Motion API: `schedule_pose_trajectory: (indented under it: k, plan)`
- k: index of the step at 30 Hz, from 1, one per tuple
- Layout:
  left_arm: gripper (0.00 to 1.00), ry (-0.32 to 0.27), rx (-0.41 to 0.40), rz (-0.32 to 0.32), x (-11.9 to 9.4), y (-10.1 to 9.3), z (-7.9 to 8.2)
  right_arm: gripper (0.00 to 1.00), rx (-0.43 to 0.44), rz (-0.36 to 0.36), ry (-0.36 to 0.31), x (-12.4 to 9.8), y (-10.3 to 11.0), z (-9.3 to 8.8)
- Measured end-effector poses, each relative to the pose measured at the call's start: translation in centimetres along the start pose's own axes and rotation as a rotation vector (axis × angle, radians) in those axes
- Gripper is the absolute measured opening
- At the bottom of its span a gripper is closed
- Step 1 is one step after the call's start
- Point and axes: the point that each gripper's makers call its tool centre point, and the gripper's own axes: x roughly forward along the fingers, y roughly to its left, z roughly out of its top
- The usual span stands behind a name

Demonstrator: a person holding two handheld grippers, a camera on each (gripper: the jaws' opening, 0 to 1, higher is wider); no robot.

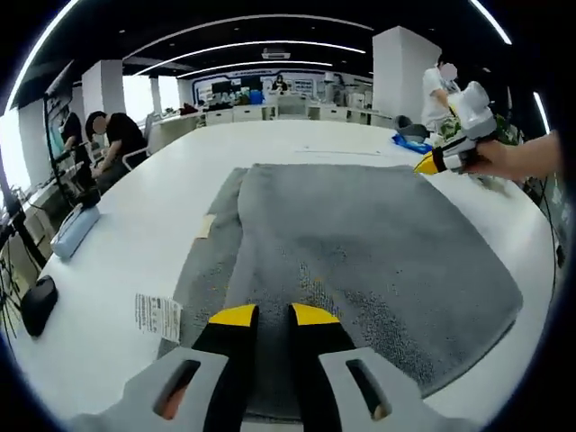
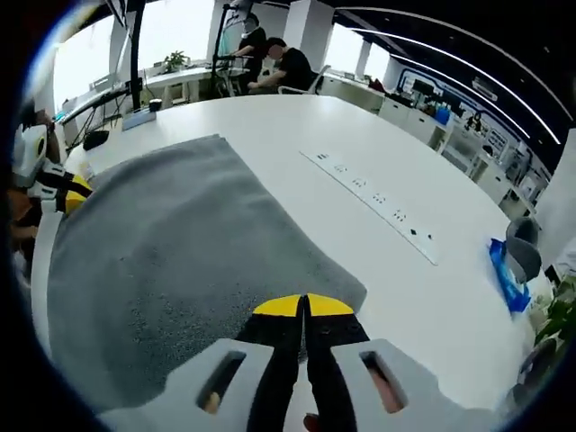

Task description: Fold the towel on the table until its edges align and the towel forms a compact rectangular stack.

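In the left gripper view, the left gripper (image 1: 274, 314) sits over the near edge of the one grey towel (image 1: 360, 243), its yellow-tipped jaws a little apart with towel nap showing in the gap; whether they pinch the cloth cannot be told. The towel lies on the white table (image 1: 117, 270), folded over so that a narrower lower layer sticks out along one long side. A white label (image 1: 157, 316) juts from the near corner of that layer and a small tan tag (image 1: 206, 226) from its side edge. Bare tabletop lies open on every side of the towel.

In the right gripper view, the right gripper (image 2: 304, 306) has its jaws pressed together at the towel's corner; a grip on the cloth cannot be made out. Beyond it a strip of sockets (image 2: 373, 200) runs across the table, well apart from the towel. A blue cloth (image 2: 504, 270) lies near the far rim. Two seated people (image 2: 279, 63) sit past the table.
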Motion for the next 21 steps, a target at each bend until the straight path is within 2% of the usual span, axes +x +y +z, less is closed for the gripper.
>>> schedule_pose_trajectory:
  k: [6,11,13,15,18,21]
  plan:
    - [0.12,0.01,0.032,0.045,-0.6,0.4,-0.4,0.0,-0.024,0.009,0.076,1.3,-0.5,-2.1]
    - [0.05,0.026,0.033,0.096,-1.4,1.0,-1.1,0.0,-0.013,0.023,0.062,1.1,-0.6,-1.9]
    - [0.04,0.016,0.047,0.117,-1.6,1.2,-1.3,0.0,-0.083,-0.001,0.081,0.9,-0.9,-2.2]
    - [0.02,0.05,0.086,0.153,-2.1,1.6,-1.7,0.0,-0.165,-0.018,0.103,0.8,-1.0,-2.3]
    - [0.02,0.078,0.114,0.185,-2.5,1.8,-2.0,0.0,-0.124,-0.036,0.121,0.4,-1.2,-2.7]
    - [0.02,0.072,0.09,0.2,-2.5,1.9,-2.1,0.0,-0.082,-0.038,0.126,0.2,-1.5,-3.0]
